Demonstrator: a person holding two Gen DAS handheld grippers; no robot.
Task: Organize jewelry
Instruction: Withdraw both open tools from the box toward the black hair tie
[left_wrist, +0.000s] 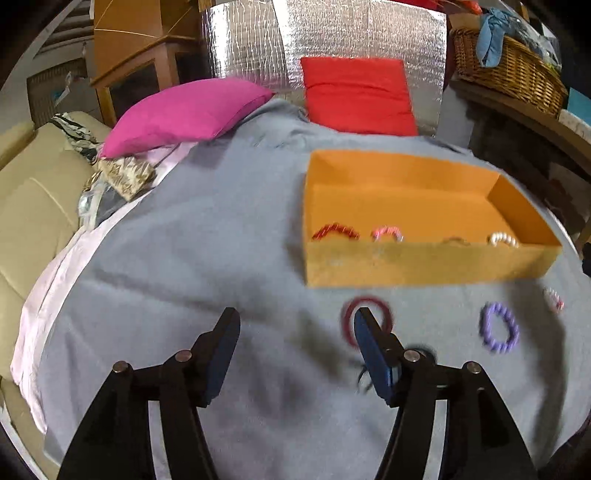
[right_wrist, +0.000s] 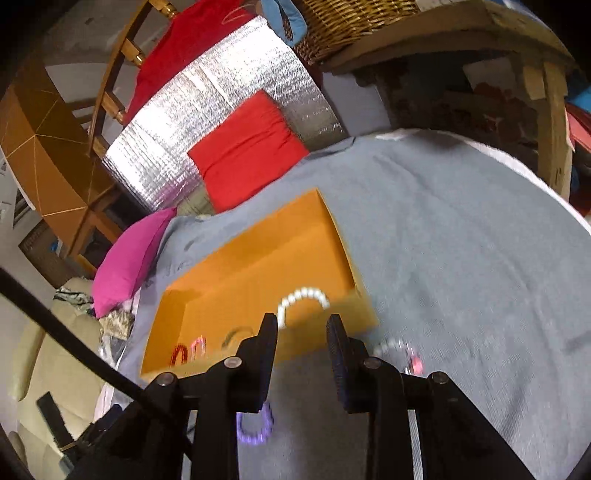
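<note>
My left view takes in the whole orange box (left_wrist: 424, 258) from its long side, sitting on the grey blanket (left_wrist: 184, 258). Along its near wall lie a red bracelet (left_wrist: 335, 232), a pink one (left_wrist: 387, 233), a thin blurred piece and a white pearl bracelet (left_wrist: 503, 240). In front of the box, on the blanket, lie a dark red ring bracelet (left_wrist: 365, 302) and a purple bracelet (left_wrist: 499, 326). Only this view shows the dark red one, half hidden behind my left tool's finger. My right view alone shows a silvery bracelet with a pink charm (right_wrist: 400, 350) just outside the box corner, beside that tool's finger. I can read no writing anywhere.

My left tool (left_wrist: 297, 325) is spread wide and holds nothing. My right tool (right_wrist: 302, 339) is parted more narrowly and, as far as the blur lets me judge, also empty, above the box's near wall.
</note>
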